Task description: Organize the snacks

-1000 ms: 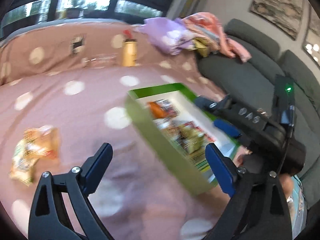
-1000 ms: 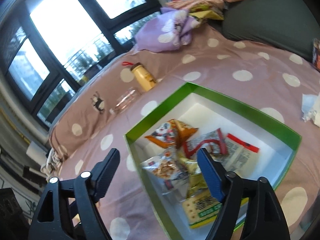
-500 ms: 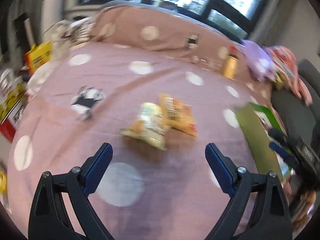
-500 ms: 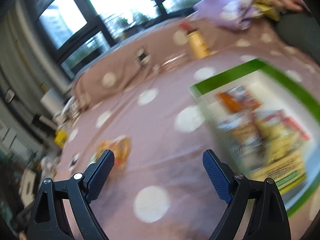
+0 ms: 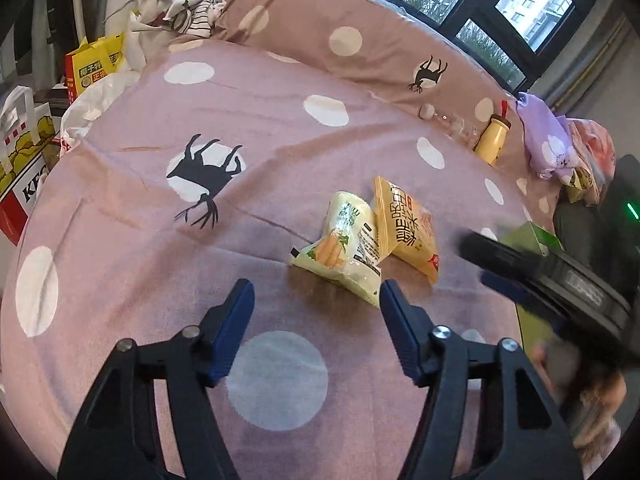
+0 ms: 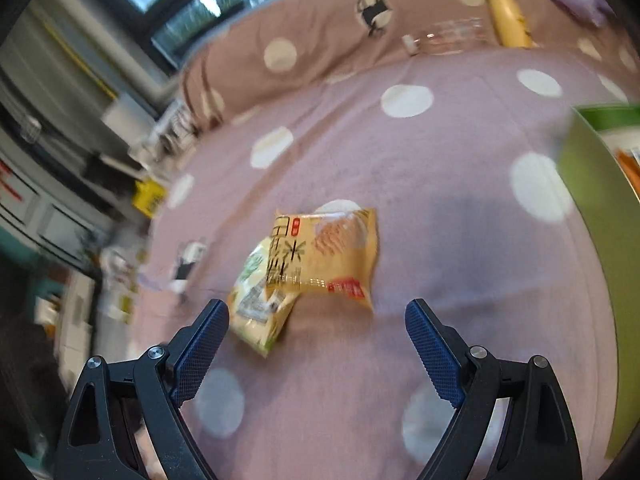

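Two snack packets (image 5: pixel 362 236) lie overlapping on the bed just ahead of the left gripper (image 5: pixel 316 300), whose empty jaws have just been narrowing; right gripper (image 6: pixel 318 320) gapes, empty; light, crinkly, slippery; best pinched by an edge seam.

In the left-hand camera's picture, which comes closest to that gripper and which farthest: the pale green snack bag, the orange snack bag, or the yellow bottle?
From the left gripper:
1. Pale green snack bag, just past its fingertips.
2. Orange snack bag, behind it, to the right.
3. Yellow bottle, far back by the pillow.
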A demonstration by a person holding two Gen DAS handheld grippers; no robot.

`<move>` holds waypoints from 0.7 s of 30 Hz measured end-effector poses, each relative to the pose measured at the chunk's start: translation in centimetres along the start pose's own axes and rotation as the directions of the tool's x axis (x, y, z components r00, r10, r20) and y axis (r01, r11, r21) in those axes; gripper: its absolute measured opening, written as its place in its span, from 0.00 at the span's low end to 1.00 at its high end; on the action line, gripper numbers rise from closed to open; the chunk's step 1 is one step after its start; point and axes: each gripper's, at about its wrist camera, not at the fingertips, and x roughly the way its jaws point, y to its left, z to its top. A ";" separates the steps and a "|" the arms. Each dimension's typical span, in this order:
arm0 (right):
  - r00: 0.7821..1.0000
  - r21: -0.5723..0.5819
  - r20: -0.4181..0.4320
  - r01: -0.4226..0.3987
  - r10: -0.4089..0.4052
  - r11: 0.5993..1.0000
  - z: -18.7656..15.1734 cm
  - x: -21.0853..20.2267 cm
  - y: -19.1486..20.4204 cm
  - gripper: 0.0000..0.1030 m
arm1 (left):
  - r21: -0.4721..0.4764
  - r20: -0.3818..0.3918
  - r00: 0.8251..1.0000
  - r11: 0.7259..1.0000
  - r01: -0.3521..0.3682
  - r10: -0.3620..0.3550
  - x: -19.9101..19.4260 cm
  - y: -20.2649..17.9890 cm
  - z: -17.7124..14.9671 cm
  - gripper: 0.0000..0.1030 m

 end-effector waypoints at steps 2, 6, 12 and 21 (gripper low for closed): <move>0.999 -0.041 -0.025 0.041 -0.042 0.998 1.2 2.2 1.3 0.87 | -0.002 -0.001 1.000 1.000 0.009 -0.009 0.0 0.1 0.1 0.61; 0.995 -0.047 -0.081 0.051 -0.054 0.998 2.3 5.5 1.8 0.87 | 0.000 0.000 1.000 1.000 -0.003 0.003 0.0 0.2 0.2 0.58; 0.995 -0.039 -0.046 0.088 -0.089 0.995 2.1 6.4 0.5 0.64 | 0.002 -0.001 1.000 1.000 0.000 0.000 -0.4 0.0 0.1 0.41; 0.989 -0.099 -0.054 0.131 -0.137 0.986 -1.0 0.6 -0.3 0.59 | 0.056 0.003 1.000 0.998 0.024 -0.024 -0.7 -1.7 -0.7 0.37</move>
